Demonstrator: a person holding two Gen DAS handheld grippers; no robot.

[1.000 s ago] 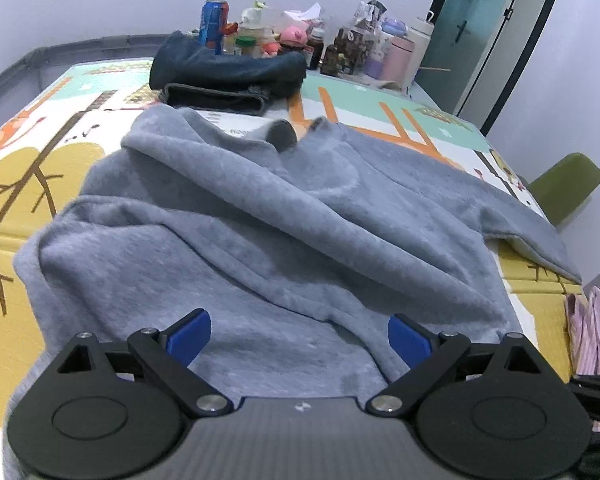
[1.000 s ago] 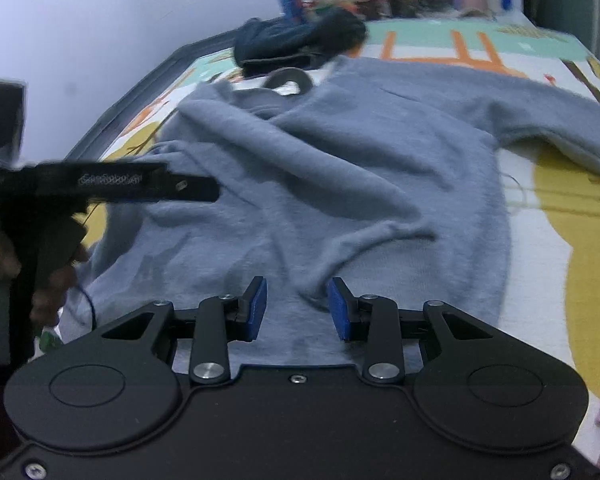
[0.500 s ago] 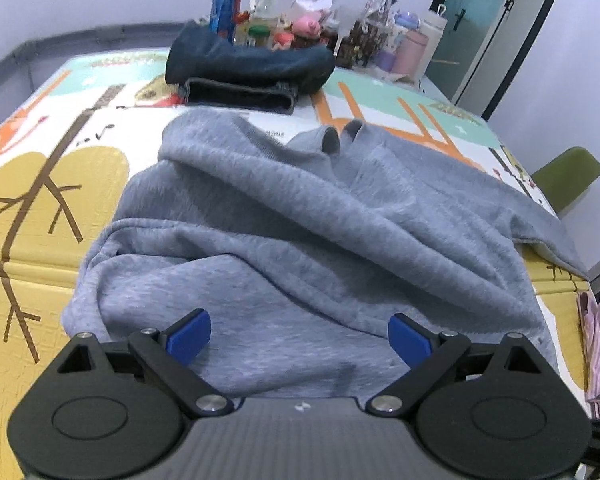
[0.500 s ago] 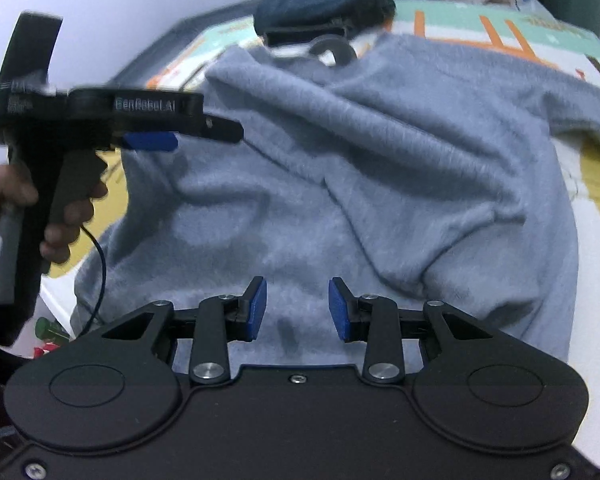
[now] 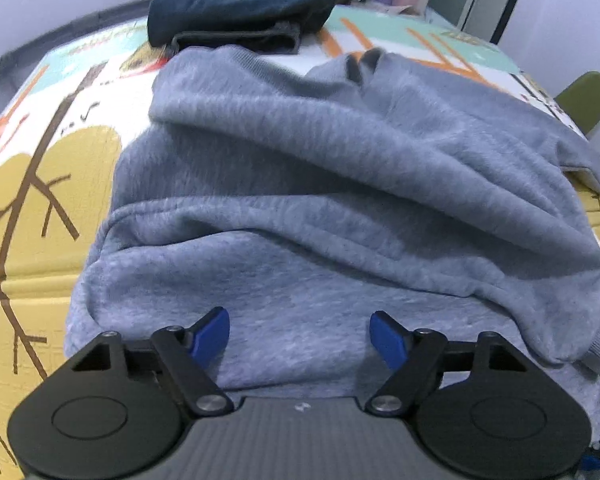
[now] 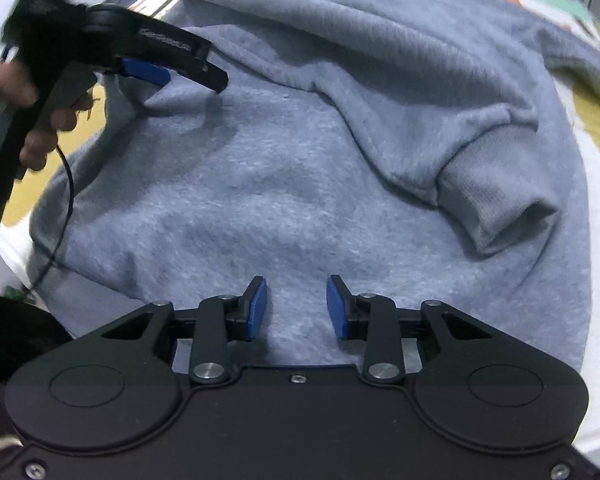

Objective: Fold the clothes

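While both tongs hover spread above the grey sweatshirt (image 5: 300,208), the left tongs (image 5: 300,338) have just narrowed; right tongs (image 6: 296,308) grip nothing.

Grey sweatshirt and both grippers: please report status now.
Left gripper open, jaws just narrowing, nothing between. Right gripper open, empty. Grey sweatshirt crumpled on mat, unfolded. Dark folded clothes behind, clear.

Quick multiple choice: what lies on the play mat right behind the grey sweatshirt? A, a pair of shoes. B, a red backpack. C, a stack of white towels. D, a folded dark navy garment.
D: in the left wrist view a folded dark navy garment lies on the mat just beyond the far edge of the grey sweatshirt.
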